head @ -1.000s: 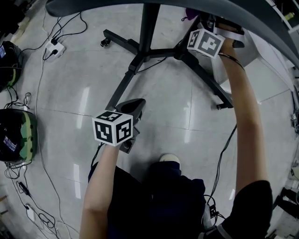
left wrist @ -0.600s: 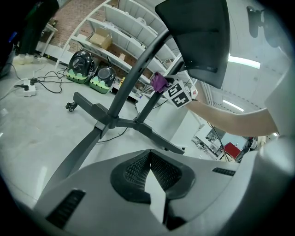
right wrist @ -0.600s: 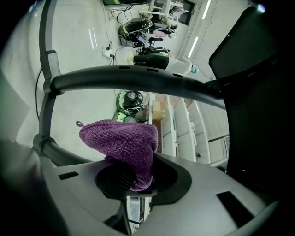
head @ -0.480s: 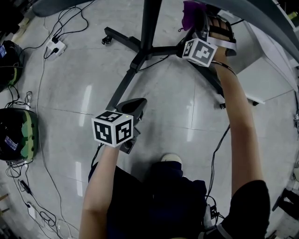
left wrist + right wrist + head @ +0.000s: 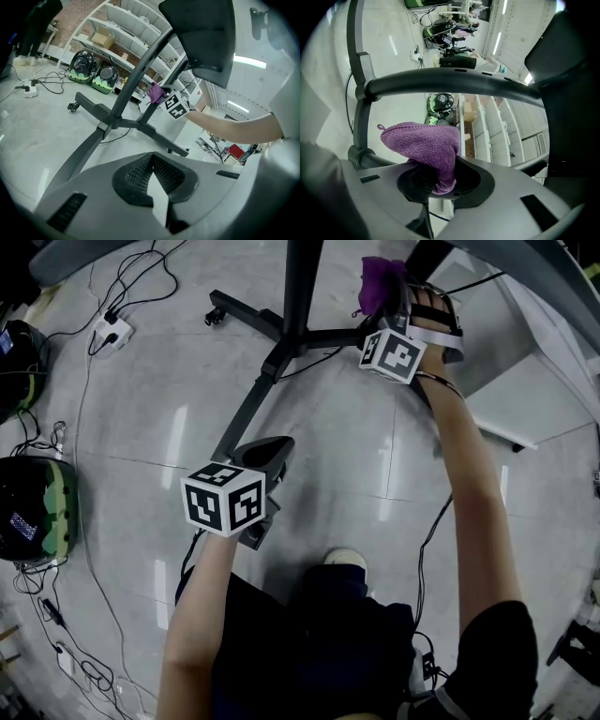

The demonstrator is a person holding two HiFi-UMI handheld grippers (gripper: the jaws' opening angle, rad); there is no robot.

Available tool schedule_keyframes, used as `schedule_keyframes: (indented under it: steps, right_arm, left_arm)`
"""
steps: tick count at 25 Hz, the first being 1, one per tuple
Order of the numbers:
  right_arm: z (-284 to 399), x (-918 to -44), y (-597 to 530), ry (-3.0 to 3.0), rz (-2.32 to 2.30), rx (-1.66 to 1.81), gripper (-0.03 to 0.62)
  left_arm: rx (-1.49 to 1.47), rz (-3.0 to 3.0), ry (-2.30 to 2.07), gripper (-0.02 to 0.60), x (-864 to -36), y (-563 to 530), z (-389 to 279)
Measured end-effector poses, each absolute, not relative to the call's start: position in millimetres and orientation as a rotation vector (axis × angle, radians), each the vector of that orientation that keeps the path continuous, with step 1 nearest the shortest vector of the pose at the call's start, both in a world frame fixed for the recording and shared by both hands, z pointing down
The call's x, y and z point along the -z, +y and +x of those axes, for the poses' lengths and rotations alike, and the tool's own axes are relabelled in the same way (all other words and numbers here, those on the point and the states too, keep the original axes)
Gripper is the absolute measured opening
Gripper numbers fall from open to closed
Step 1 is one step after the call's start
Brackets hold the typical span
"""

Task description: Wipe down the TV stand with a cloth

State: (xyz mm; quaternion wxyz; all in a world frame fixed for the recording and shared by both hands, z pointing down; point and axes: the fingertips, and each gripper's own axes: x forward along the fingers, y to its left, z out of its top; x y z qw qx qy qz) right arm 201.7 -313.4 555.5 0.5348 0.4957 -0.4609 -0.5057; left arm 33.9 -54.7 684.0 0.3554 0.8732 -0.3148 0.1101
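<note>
Dark grey metal TV stand (image 5: 298, 306) on a glossy grey tiled floor (image 5: 328, 446). White power strip (image 5: 111, 334) and cables to the left. Right gripper (image 5: 392, 292) is clamped on the bunched purple knit cloth (image 5: 424, 143), just beside the column. Cloth's long axis runs leftward in the right gripper view, loop tag outermost, with a stand tube crossing beyond. Left gripper (image 5: 152, 161) jaws together, empty, near a leg end.
</note>
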Motion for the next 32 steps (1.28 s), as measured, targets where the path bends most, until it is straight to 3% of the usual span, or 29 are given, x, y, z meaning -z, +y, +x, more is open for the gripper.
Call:
schedule_keyframes:
  steps: [32]
  right_arm:
    - [209, -745, -311, -1.283, 1.078, 0.828, 0.095]
  left_arm:
    - [-0.322, 2.221, -0.822, 0.006, -700, -60, 34]
